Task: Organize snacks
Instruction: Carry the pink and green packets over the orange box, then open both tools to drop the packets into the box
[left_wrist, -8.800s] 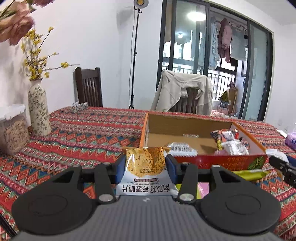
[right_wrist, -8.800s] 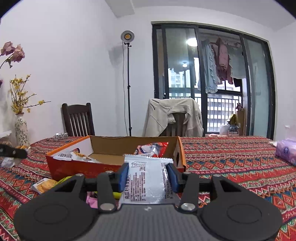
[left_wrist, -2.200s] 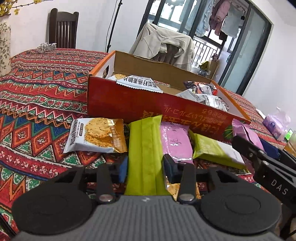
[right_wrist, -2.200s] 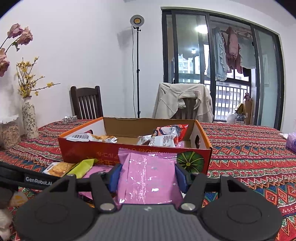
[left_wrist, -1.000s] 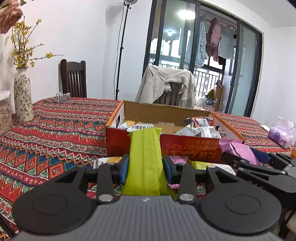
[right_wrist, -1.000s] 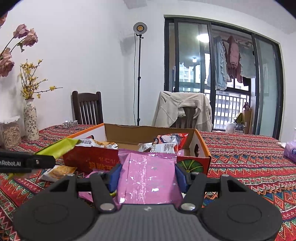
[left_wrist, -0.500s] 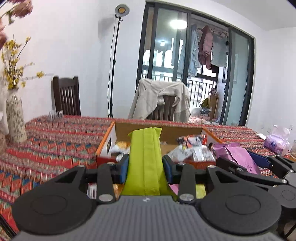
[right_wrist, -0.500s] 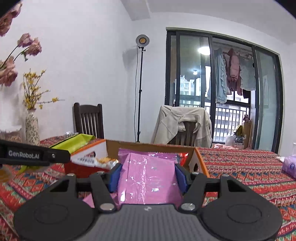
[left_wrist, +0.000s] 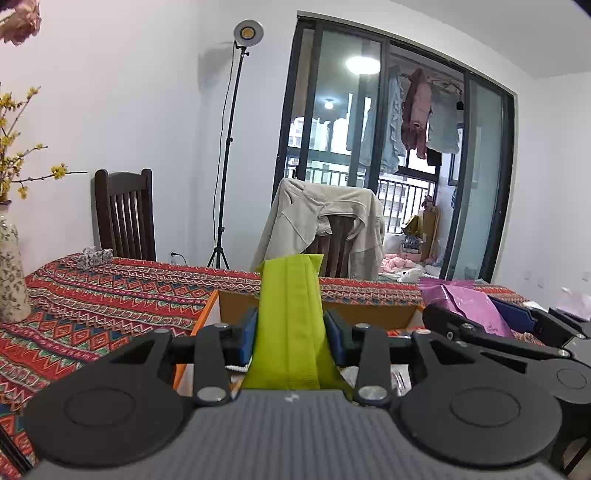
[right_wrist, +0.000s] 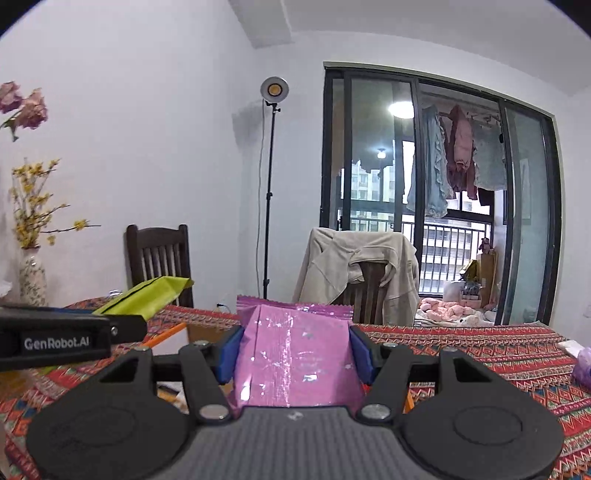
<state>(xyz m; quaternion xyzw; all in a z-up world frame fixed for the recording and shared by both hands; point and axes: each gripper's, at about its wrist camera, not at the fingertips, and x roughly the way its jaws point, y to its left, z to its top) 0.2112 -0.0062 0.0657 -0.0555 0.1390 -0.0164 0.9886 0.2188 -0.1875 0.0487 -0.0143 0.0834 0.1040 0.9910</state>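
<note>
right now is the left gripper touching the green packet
Touching. In the left wrist view the left gripper has both blue pads pressed against the sides of the green packet, no gap showing.

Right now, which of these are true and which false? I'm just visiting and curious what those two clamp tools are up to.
1. The left gripper is clamped on a green packet. True.
2. The right gripper is empty. False: it grips a pink packet between its blue pads.
3. A beige jacket hangs over a chair behind the table. True.
4. The lamp on the tall stand is switched off. False: it glows.
5. The box lies below and ahead of the green packet. True.
6. The vase holds only green leaves. False: yellow blossoms stand in it.
</note>
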